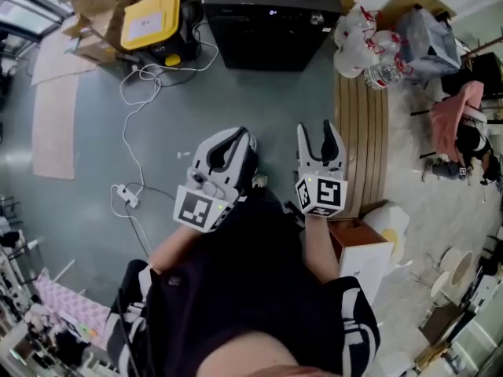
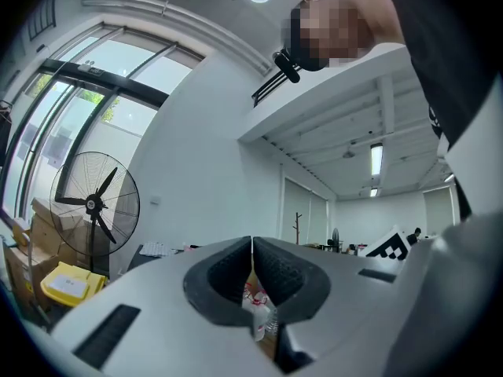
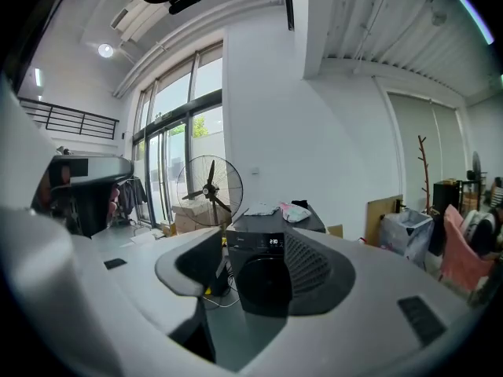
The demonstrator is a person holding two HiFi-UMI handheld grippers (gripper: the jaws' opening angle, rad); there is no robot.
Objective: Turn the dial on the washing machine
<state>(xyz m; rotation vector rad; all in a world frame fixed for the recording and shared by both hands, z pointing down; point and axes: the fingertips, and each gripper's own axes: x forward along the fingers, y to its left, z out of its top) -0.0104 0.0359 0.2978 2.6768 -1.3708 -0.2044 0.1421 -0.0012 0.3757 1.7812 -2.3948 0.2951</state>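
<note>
**Washing machine** [image 1: 267,30]: dark, boxy front-loader. It stands upright on the grey floor [image 1: 94,132] at the far side of the scene, with its front facing near.
- **Door** [image 3: 262,286]: round, dark, closed, in the middle of the front.
- **Display** [image 3: 274,242]: small and lit, on the control strip along the top of the front.
- **Dial** [image 1: 316,20]: small pale round knob on that strip, right of the display. Its setting cannot be made out.

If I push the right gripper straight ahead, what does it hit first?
Likely the washing machine, framed between the open jaws of the right gripper; the way there looks free, though depth is unclear.
</note>
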